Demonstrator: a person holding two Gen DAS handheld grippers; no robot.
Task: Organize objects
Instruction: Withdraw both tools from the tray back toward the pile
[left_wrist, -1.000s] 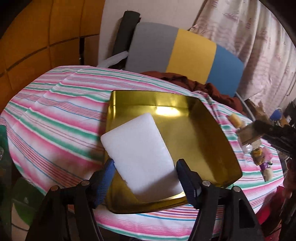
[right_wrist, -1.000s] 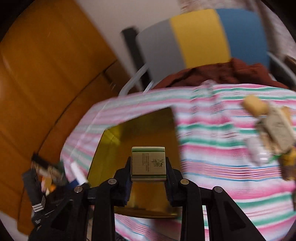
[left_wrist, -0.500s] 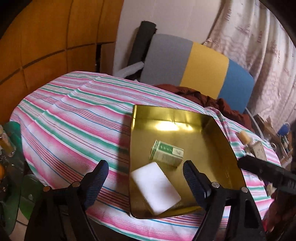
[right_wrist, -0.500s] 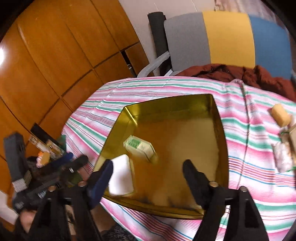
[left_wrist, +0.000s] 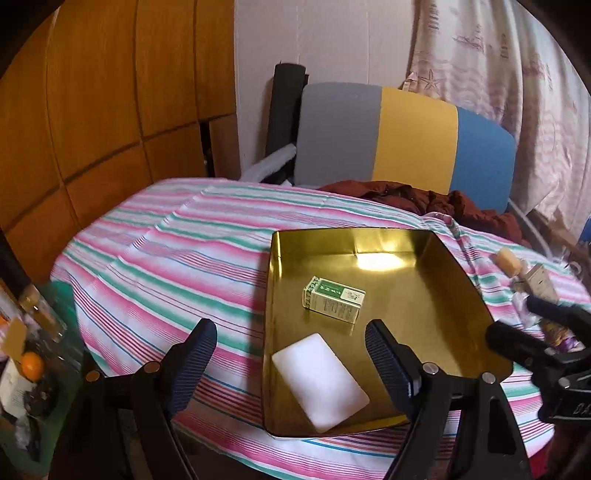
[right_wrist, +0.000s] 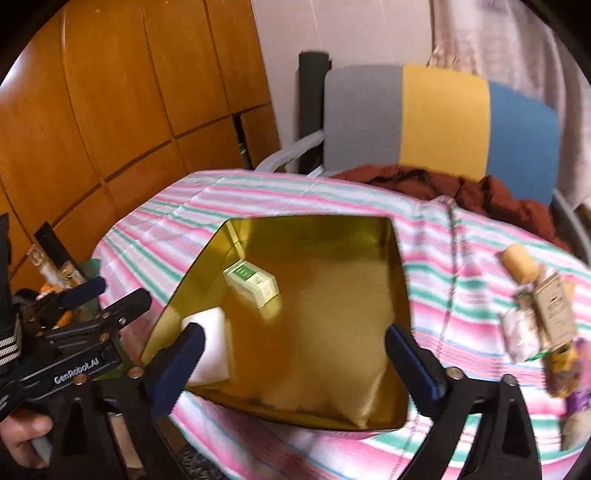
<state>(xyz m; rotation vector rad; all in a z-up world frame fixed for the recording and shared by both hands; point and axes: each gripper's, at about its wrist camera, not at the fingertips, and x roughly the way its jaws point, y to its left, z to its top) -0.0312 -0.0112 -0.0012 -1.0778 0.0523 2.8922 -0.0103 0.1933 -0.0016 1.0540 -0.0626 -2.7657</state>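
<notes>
Gold tray (left_wrist: 454, 280) on striped tablecloth (left_wrist: 177, 266), wood-panelled wall (left_wrist: 92, 110), both grippers (left_wrist: 291, 354) (right_wrist: 291, 354) spread wide, empty

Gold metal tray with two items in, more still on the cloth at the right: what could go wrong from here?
1. The gold metal tray overhangs the near edge of the striped tablecloth; a knock may tip it off.
2. The leftover small bottles and packets lie bunched and touching, so the open right gripper may catch two.
3. The green-and-white carton and white foam block lie loose on slick metal and could slide.

Green box (right_wrist: 252, 282) and white pad (right_wrist: 211, 345) inside gold tray (right_wrist: 397, 266)
</notes>
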